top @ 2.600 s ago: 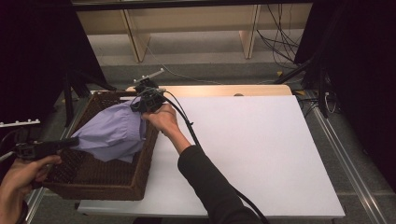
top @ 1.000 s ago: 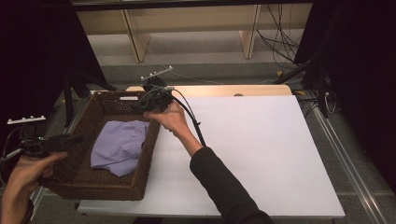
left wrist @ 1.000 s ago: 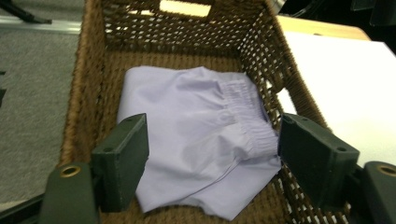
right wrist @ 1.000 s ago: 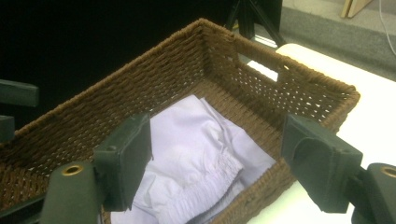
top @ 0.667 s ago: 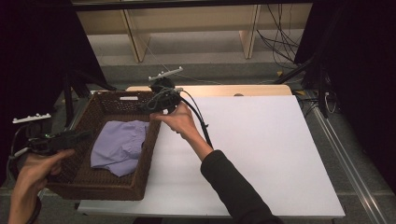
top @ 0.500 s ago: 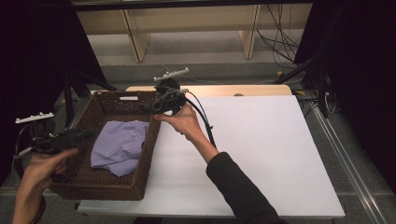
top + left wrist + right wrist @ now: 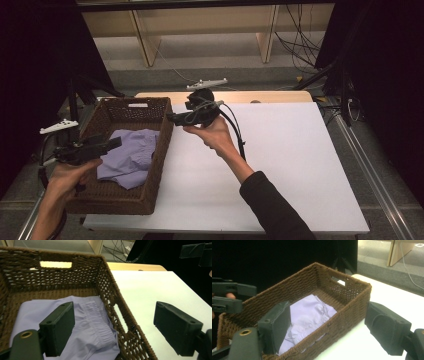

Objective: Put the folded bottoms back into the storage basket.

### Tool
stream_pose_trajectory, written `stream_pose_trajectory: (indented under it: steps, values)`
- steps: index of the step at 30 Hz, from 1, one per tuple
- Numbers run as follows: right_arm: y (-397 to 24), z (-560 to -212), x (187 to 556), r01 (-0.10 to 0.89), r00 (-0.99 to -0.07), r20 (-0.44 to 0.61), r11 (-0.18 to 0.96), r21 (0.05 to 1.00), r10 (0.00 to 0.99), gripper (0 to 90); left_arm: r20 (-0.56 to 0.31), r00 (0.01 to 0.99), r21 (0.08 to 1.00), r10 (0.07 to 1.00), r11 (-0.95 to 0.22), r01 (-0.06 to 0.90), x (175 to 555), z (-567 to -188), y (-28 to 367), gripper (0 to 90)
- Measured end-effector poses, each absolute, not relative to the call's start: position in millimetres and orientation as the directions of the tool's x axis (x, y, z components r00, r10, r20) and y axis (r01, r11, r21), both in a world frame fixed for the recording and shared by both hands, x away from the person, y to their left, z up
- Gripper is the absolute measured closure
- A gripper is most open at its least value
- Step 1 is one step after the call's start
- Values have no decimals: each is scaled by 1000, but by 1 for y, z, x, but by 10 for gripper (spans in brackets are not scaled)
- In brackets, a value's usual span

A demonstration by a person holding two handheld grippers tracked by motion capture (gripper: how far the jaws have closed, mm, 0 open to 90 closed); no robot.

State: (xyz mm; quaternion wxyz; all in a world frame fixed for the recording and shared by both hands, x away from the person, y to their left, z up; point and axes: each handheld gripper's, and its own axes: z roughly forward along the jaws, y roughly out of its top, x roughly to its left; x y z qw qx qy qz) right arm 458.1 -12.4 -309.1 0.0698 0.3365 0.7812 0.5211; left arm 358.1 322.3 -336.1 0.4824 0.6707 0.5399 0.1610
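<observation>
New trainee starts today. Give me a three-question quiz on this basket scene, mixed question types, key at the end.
1. True or false: the lilac garment lies inside the wicker basket.
2. The left gripper is: A) shut on the garment, B) open and holding nothing, C) resting on the white table.
3. Fill in: the right gripper is held above the basket's ____ rim, on the table side.

Key: 1 true. 2 B. 3 right.
</observation>
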Motion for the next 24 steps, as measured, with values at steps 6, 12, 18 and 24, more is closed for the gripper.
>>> stream_pose_trajectory:
  steps: [6, 12, 18, 24]
  values:
    - [-26, -310, 450, 444, -764, 244, 212, 871, 597, 209, -300, 404, 835, 864, 33, 549, 358, -338, 307, 170]
    - [-47, -314, 441, 421, -758, 224, 198, 885, 613, 205, -297, 440, 845, 847, 18, 534, 357, -340, 288, 170]
    - [-61, -316, 433, 404, -757, 205, 197, 893, 621, 206, -291, 461, 851, 838, 7, 525, 355, -342, 276, 168]
    - [-80, -319, 423, 396, -748, 202, 180, 900, 632, 206, -305, 491, 858, 816, 12, 513, 353, -344, 263, 169]
